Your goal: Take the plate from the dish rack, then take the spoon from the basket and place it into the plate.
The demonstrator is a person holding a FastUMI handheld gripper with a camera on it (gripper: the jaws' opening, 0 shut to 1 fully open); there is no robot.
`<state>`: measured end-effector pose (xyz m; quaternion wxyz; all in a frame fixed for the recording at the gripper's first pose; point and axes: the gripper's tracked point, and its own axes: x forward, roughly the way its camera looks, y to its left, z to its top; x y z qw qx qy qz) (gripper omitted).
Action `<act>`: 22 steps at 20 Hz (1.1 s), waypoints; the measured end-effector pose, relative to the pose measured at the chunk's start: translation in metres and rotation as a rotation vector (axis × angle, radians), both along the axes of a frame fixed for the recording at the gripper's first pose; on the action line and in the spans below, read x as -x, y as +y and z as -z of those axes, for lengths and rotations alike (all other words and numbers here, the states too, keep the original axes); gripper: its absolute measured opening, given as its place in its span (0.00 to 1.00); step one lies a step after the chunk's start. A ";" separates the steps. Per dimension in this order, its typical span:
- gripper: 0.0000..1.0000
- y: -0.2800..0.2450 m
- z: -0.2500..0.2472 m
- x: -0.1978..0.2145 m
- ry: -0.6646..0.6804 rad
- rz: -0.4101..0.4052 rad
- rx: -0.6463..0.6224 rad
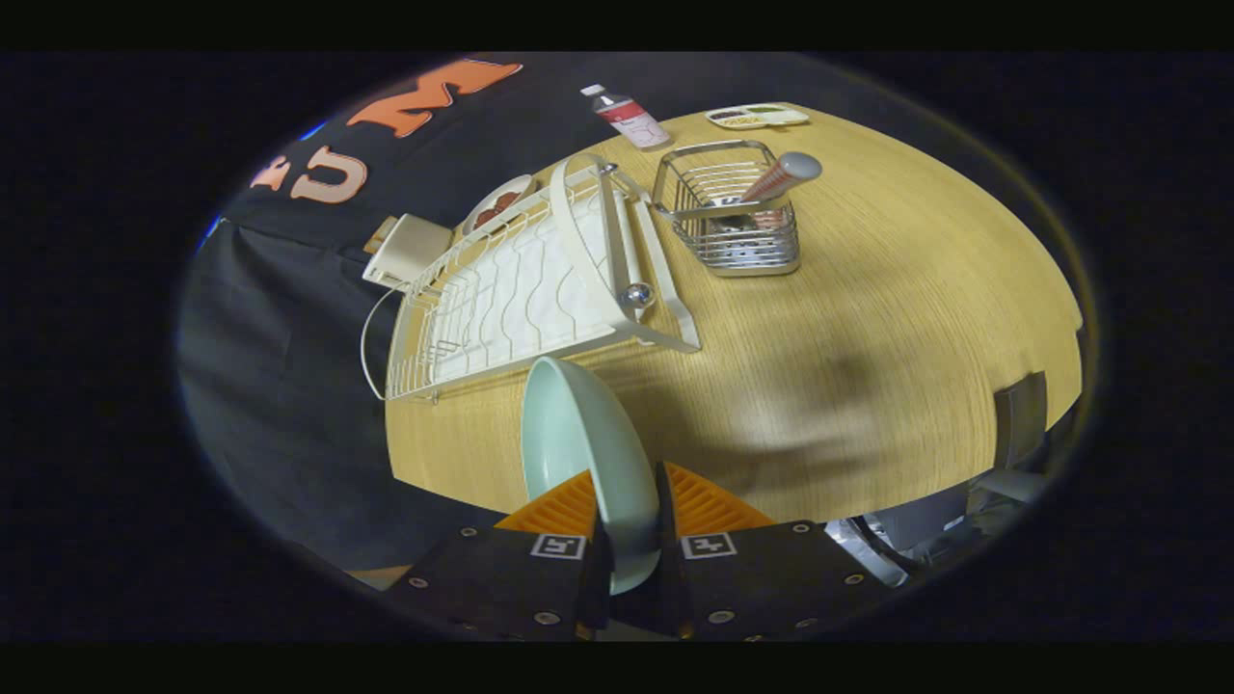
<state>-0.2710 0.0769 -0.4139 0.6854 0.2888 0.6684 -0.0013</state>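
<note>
Gripper view: the gripper (629,501) is seen clamped on a pale mint-green, glossy round plate (578,443), which is held on edge between both fingers above the light wooden table (868,318). Beyond it, a white wire dish rack (521,289) is set. Beside the rack, a silver wire basket (733,217) is placed, with a spoon's striped handle (783,177) leaning out. Farther off, a small bottle (627,116) is seen; its label cannot be read.

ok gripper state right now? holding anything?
Gripper: shut on the plate, gripping its rim edge-on between both fingers, above the table, just short of the dish rack.
</note>
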 end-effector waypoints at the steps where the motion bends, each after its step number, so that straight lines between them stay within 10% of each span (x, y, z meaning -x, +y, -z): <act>1: 0.22 0.001 0.002 0.001 0.002 0.010 -0.010; 22: 0.41 -0.036 0.030 -0.040 -0.210 0.118 0.156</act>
